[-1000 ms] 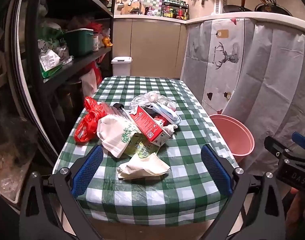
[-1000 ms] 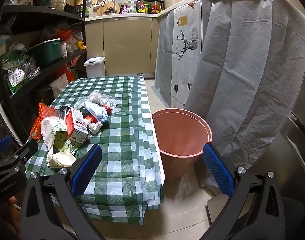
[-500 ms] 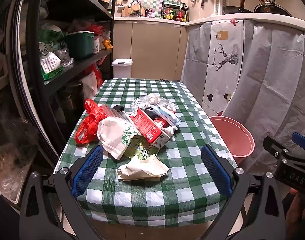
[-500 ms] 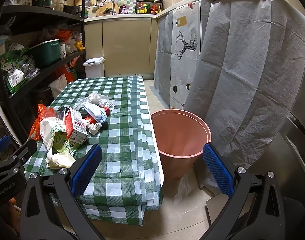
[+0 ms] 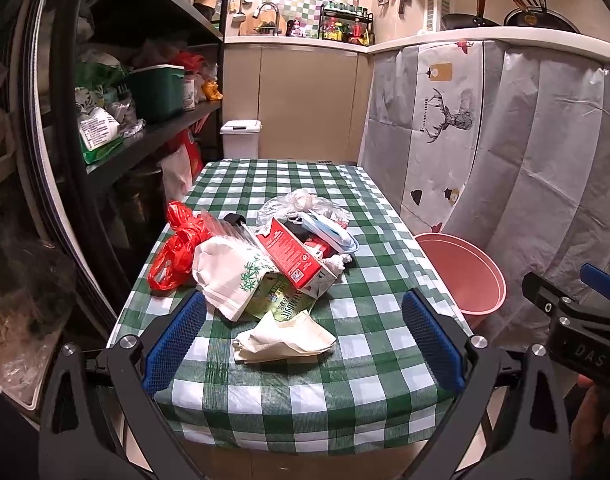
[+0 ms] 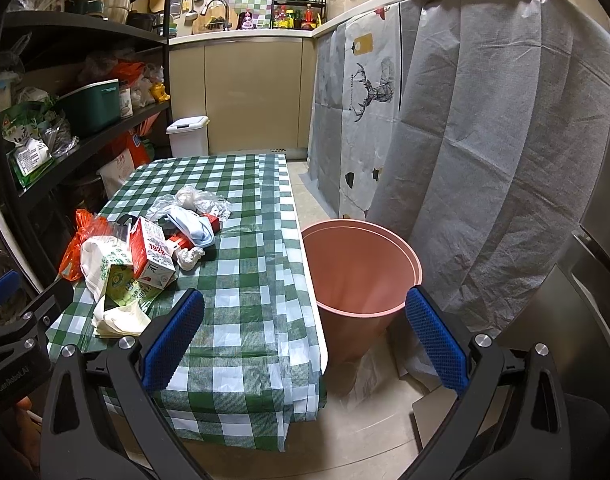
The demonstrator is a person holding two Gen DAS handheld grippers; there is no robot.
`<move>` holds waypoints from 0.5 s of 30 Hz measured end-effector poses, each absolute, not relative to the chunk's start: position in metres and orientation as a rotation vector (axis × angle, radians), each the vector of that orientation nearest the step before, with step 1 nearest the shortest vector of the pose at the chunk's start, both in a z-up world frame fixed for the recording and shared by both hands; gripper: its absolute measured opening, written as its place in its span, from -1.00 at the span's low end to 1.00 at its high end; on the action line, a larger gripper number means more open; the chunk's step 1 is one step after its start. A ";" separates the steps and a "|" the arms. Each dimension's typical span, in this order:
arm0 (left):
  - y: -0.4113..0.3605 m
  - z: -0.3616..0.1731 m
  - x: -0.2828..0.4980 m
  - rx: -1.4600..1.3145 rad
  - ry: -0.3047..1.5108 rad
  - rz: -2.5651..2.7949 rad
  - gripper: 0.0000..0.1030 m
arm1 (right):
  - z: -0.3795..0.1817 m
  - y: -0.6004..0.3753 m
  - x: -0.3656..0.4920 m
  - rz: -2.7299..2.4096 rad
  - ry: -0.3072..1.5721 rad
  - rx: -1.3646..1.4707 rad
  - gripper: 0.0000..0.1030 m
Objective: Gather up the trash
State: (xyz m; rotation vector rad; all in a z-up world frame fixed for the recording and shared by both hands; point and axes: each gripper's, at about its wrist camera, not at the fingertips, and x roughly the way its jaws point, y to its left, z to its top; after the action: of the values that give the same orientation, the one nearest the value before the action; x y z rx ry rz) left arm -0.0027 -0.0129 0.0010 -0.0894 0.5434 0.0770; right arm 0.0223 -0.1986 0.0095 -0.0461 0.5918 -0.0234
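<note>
A pile of trash lies on the green checked table (image 5: 345, 360): a red plastic bag (image 5: 177, 256), a white paper bag with green print (image 5: 229, 276), a red carton (image 5: 293, 256), a blue face mask (image 5: 333, 234), clear plastic (image 5: 301, 204) and a crumpled white napkin (image 5: 283, 338) nearest me. The pile also shows in the right wrist view (image 6: 145, 256). A pink bin (image 6: 361, 264) stands on the floor right of the table. My left gripper (image 5: 303, 340) is open and empty, above the table's near end. My right gripper (image 6: 303, 336) is open and empty, in front of the bin.
A black shelf rack (image 5: 105, 120) full of goods runs along the table's left side. A grey curtain with a deer print (image 6: 445, 120) hangs on the right. A small white bin (image 5: 241, 138) stands beyond the table, before beige cabinets.
Both views have shifted only slightly; the trash sits marginally higher in the left wrist view. Both grippers stay open and nothing on the table has moved.
</note>
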 end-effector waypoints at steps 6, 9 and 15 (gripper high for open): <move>-0.014 0.001 -0.004 -0.096 0.540 0.065 0.85 | 0.010 -0.199 0.022 -0.024 0.590 -0.046 0.91; -0.014 0.001 -0.004 -0.098 0.540 0.063 0.85 | 0.010 -0.199 0.022 -0.024 0.591 -0.045 0.91; -0.013 0.001 -0.004 -0.103 0.538 0.061 0.85 | 0.010 -0.199 0.022 -0.024 0.589 -0.046 0.91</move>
State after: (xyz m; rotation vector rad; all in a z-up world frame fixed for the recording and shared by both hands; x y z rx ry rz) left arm -0.0036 -0.0130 0.0014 -0.1030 0.5376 0.0614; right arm 0.0221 -0.1990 0.0101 -0.0456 0.5892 -0.0235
